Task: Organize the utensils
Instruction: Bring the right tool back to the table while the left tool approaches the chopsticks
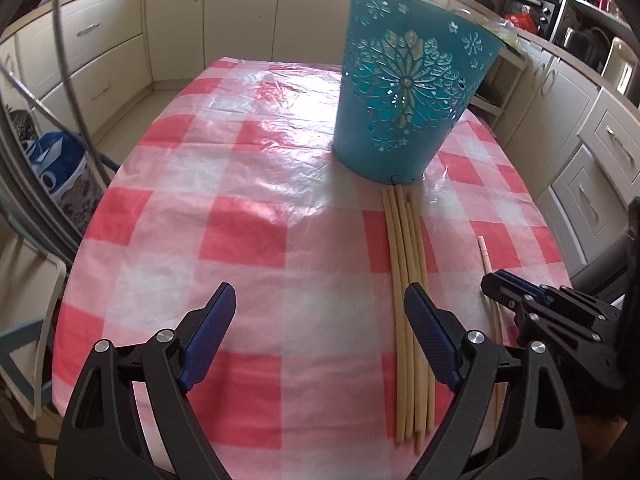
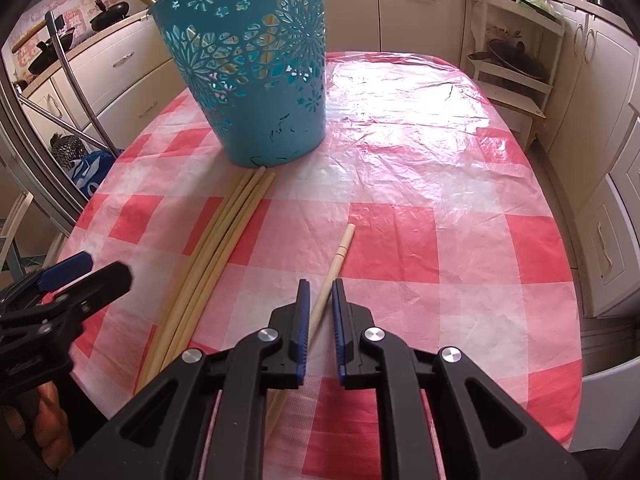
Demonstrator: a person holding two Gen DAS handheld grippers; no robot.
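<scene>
Left wrist view: my left gripper (image 1: 320,312) hovers jaws wide apart and empty, chopstick bundle (image 1: 408,280) at centre-right, tips touching the teal basket (image 1: 408,92) base. Right wrist view: right gripper (image 2: 320,304) pinched on the lone chopstick (image 2: 340,256) at lower centre. I judge pick step; next, lift and drop into basket.

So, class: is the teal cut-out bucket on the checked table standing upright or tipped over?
Upright. The teal bucket stands on its narrow base on the checked tablecloth, its open rim at the top; light wooden sticks show through its cut-outs in the right wrist view.
</scene>
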